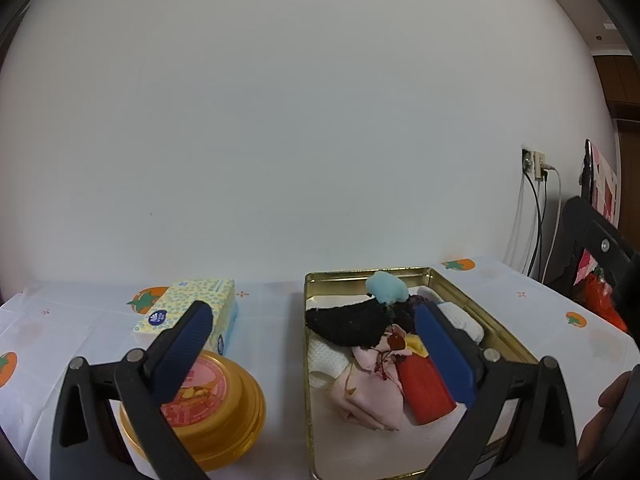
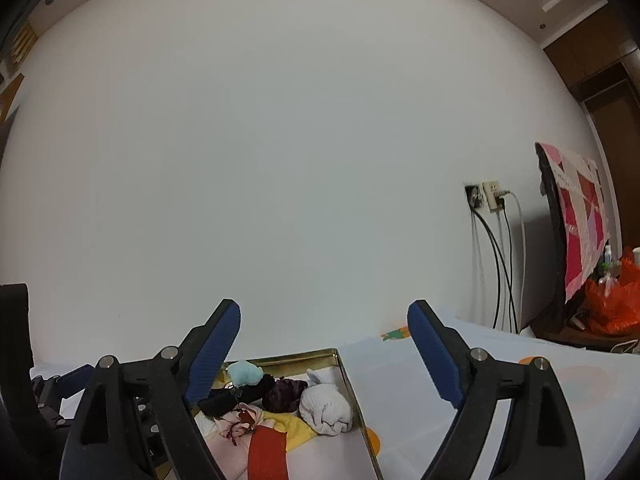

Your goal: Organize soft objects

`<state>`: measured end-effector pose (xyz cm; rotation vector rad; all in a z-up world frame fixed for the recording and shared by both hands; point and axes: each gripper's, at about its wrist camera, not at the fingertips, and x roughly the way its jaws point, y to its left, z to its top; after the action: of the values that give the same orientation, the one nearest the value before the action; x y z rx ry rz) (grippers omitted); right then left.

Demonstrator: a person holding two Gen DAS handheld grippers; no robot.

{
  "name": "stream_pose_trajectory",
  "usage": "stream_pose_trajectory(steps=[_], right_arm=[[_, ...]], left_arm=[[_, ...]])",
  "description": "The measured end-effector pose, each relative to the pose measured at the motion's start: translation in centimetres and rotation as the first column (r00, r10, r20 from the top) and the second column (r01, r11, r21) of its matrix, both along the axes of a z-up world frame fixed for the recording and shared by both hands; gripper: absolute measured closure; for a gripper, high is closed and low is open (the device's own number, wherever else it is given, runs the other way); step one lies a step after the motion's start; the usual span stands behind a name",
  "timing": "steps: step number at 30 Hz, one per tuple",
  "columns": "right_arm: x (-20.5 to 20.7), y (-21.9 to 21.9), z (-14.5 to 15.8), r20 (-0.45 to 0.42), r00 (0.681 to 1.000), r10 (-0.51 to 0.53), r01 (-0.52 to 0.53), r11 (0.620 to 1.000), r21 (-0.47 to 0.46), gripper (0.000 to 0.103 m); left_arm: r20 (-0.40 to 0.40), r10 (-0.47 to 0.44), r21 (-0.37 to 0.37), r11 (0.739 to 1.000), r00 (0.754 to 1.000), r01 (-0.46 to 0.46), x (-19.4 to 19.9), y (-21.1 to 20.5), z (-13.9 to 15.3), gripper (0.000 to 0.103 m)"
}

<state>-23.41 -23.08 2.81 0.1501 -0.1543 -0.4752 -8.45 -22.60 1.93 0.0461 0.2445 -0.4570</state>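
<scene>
A gold metal tin (image 1: 460, 292) stands on the table and holds soft things: a light blue plush (image 1: 388, 288), a black knit piece (image 1: 348, 322), a pink cloth (image 1: 368, 392), a red cloth (image 1: 424, 388) and a white rolled cloth (image 1: 460, 320). My left gripper (image 1: 312, 350) is open and empty above the tin's left edge. My right gripper (image 2: 324, 356) is open and empty, held above the tin (image 2: 352, 396), where the blue plush (image 2: 244, 372), a dark purple cloth (image 2: 286, 394), a yellow cloth (image 2: 298, 428) and the white cloth (image 2: 324, 404) show.
A patterned tissue box (image 1: 192, 312) and a round gold tin with a pink lid (image 1: 208, 400) stand left of the tin. The tablecloth (image 1: 540, 308) has orange fruit prints. A wall socket with cables (image 2: 488, 200) and a black chair with orange bag (image 2: 608, 300) are at right.
</scene>
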Motion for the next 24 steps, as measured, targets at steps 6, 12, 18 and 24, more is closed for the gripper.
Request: stream_pose_trajectory(steps=[6,12,18,24], right_arm=[[-0.19,0.45,-0.01,0.008,1.0,-0.011,0.011,1.0,-0.023,0.013],[-0.02,0.51,-0.04,0.005,1.0,-0.009,0.009,1.0,-0.022,0.013],[-0.02,0.82,-0.05,0.006,1.0,-0.014,0.015,1.0,-0.027,0.013],[-0.02,0.86,-0.05,0.008,1.0,-0.016,0.016,0.999,-0.029,0.012]], left_arm=[[0.002,0.002,0.005,1.0,1.0,-0.002,-0.31,-0.04,0.0,0.0],[-0.007,0.003,0.011,1.0,1.0,-0.003,-0.24,-0.11,-0.1,0.0],[-0.005,0.002,0.008,1.0,1.0,-0.001,-0.19,0.12,-0.14,0.0],[-0.006,0.0,0.005,1.0,1.0,0.0,-0.1,0.22,-0.19,0.0]])
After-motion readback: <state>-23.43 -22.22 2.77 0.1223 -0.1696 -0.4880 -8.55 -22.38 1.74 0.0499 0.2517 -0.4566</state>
